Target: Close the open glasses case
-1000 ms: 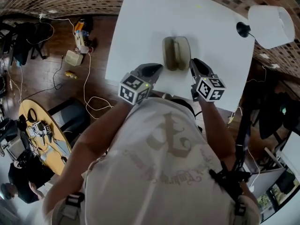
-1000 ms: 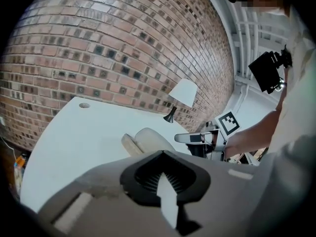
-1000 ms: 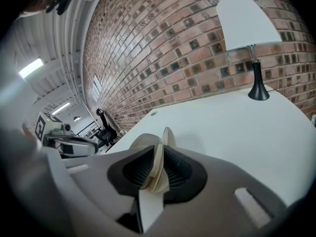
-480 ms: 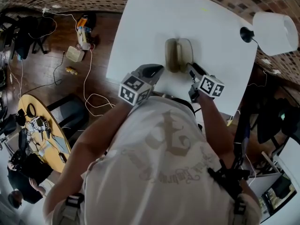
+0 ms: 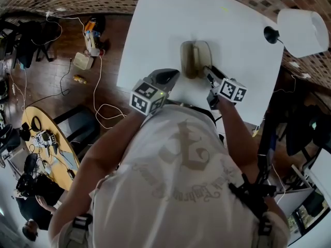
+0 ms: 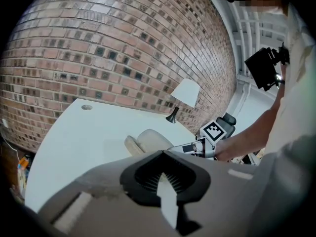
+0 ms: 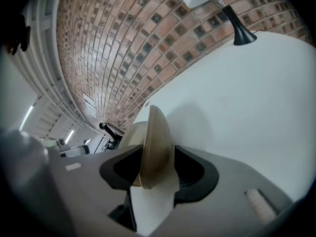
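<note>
The glasses case (image 5: 195, 59) sits open on the white table (image 5: 238, 30), in the upper middle of the head view, its two tan halves side by side and not yet brought together. The right gripper (image 5: 209, 74) has its tips at the case's lower right edge. Its jaws have just been opening and now stand wide apart, with the upright half (image 7: 155, 137) of the case edge-on between them, and I don't see the pads squeezing it. The left gripper (image 5: 168, 77) waits at the lower left of the case, apart from it, jaws together on nothing. To me this is the lining-up step, just ahead of the fold. Next the right jaws need to pinch or nudge that upright half and swing it over onto the other. The left may need to steady the base, since a light case could slide toward the lamp (image 5: 301, 29).
</note>
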